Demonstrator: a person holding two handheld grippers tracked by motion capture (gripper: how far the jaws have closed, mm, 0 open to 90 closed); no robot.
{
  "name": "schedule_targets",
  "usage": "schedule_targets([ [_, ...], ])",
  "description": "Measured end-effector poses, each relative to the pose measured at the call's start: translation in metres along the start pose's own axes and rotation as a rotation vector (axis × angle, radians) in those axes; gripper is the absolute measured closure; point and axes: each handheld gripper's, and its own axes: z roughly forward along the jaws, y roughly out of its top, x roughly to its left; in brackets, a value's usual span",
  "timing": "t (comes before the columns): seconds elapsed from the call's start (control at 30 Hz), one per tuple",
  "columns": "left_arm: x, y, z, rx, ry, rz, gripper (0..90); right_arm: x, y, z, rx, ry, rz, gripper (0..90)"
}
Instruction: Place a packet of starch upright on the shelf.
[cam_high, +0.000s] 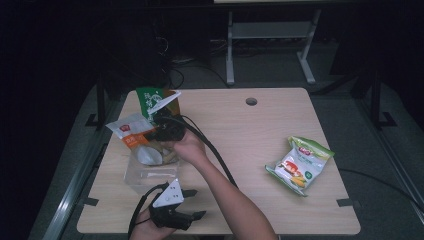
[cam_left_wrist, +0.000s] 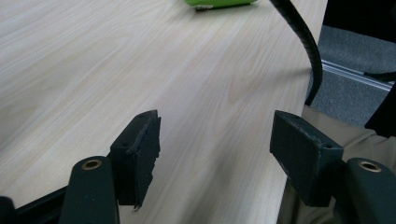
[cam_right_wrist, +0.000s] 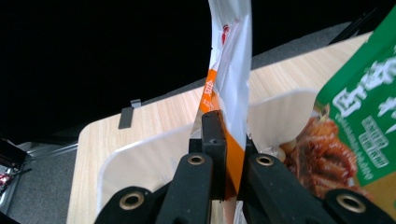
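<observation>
My right gripper (cam_high: 159, 133) is shut on a white and orange snack packet (cam_high: 131, 134), holding it over a clear plastic bin (cam_high: 145, 175) at the table's left. In the right gripper view the jaws pinch the white and orange packet (cam_right_wrist: 229, 88) above the bin's rim (cam_right_wrist: 140, 154). A green snack bag (cam_high: 150, 101) stands in the bin behind it, seen close as the green bag (cam_right_wrist: 364, 126). My left gripper (cam_high: 192, 204) rests near the front edge, open and holding nothing. Its jaws (cam_left_wrist: 215, 154) stand wide apart over bare wood.
A green and white chip bag (cam_high: 300, 164) lies on the right part of the wooden table (cam_high: 240, 135). A cable hole (cam_high: 251, 101) is near the far edge. The right gripper's black cable (cam_left_wrist: 303, 42) crosses the table's near side. Dark floor surrounds the table.
</observation>
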Motion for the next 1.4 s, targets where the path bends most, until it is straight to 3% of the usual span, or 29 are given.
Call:
schedule_targets([
  [0.27,0.0,0.0,0.002,0.005,0.002,0.01,32.7,-0.012,-0.021,0.01,-0.017,0.019,0.067,89.1],
  [0.4,-0.001,0.0,0.004,0.013,0.003,0.018,31.9,-0.008,-0.021,0.005,0.026,-0.014,0.023,83.0],
  [0.5,-0.002,0.0,0.006,0.019,0.0,0.011,31.8,-0.005,-0.021,-0.001,0.046,-0.048,-0.013,82.4],
  [0.6,-0.002,0.0,0.006,0.02,-0.002,0.012,31.7,-0.006,-0.023,-0.006,0.06,-0.048,-0.018,83.6],
  [0.8,-0.001,0.0,0.006,0.019,0.003,0.004,31.3,-0.011,-0.03,-0.013,0.066,-0.044,-0.003,84.8],
  [1.4,0.001,0.0,0.009,0.027,0.007,-0.004,29.9,-0.014,-0.045,-0.044,0.045,-0.05,0.023,76.0],
])
